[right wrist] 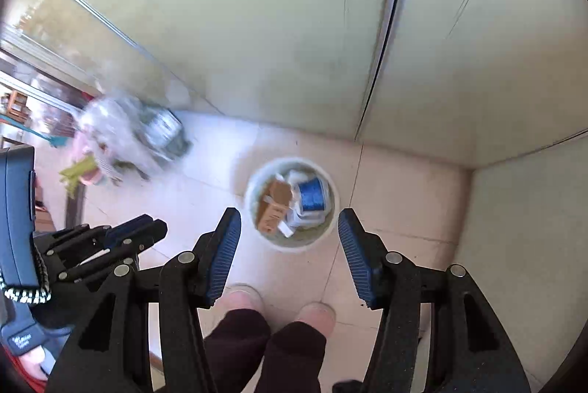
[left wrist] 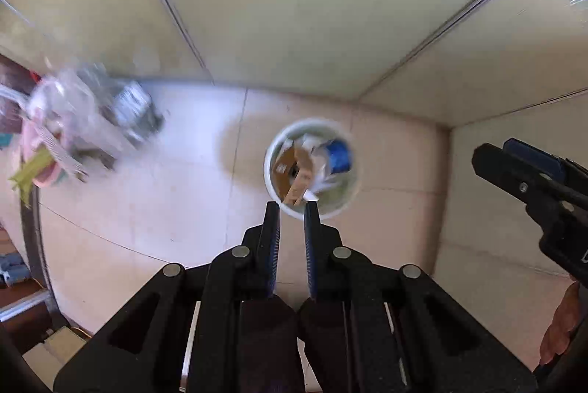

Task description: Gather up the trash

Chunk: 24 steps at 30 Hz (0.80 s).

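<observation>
Both claws over the bin, nothing gripped.
We hold the left claw (left wrist: 292, 207) narrowly parted and the right claw (right wrist: 289, 222) spread wide, both empty, above the white bin (right wrist: 253, 205) on the floor; trash (right wrist: 294, 200) sits inside, so drop looks done.

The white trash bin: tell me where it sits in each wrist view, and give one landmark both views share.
Left wrist view: the white trash bin sits on the floor just right of centre, directly beyond the tips of the left tool.
Right wrist view: the bin is at centre, framed between the spread fingers of the right tool.
Shared landmark: the blurred clear plastic bag at the left, by the wall.
</observation>
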Tool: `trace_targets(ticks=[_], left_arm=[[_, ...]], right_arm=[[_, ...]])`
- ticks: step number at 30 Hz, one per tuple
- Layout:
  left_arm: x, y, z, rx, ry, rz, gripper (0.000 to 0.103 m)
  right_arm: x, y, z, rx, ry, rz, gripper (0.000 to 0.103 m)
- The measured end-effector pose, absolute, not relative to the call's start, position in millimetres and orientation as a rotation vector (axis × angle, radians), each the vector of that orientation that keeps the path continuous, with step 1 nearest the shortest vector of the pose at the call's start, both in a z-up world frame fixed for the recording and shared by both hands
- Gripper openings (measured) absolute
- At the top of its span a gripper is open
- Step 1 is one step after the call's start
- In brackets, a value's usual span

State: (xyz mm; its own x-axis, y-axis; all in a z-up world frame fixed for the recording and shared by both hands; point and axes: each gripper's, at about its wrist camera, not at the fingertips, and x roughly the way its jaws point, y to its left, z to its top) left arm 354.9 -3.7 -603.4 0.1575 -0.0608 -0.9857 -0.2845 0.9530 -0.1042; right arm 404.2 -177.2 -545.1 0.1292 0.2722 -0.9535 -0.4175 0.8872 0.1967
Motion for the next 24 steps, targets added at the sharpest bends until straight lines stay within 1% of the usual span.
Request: trace_targets(ticks=[2,4,6,8,12,16,19,22,24], left_arm=[[350,-9,-540,-0.267,1.344,0.157,0.010],[342,-15,-479,-0.236,1.273,0.153,0.015],[329,-22,-410,-0.215,1.182,0.136,0.022],[316,-27,-351,-0.196,1.095,0.120,0.026],[287,-34,-244,-0.173,0.933,0.086,0.027],[250,-41,-160,-0.136,0.772,0.060,0.031],[214,-39,-109,-0.103,0.655,0.039,0.033],[168,-33,-70,-0.070,0.548,0.017,0.044],[139,-30,-50,-0.044,0.493,0.019,0.054]], right_arm=[[397,-183,-487,-0.118,1.294,0.514,0.052],[387,-192,-423,-0.110,1.220,0.520,0.052],[378,-200,-366,-0.103,1.145,0.526,0.052],[363,-207,-311,-0.091,1.064,0.527,0.052],[325,-225,-213,-0.053,0.886,0.532,0.052],[274,-247,-133,-0.024,0.692,0.503,0.052],[230,-241,-88,-0.015,0.577,0.462,0.052],[185,-240,-56,-0.009,0.490,0.413,0.052],[160,-232,-40,0.001,0.450,0.378,0.052]])
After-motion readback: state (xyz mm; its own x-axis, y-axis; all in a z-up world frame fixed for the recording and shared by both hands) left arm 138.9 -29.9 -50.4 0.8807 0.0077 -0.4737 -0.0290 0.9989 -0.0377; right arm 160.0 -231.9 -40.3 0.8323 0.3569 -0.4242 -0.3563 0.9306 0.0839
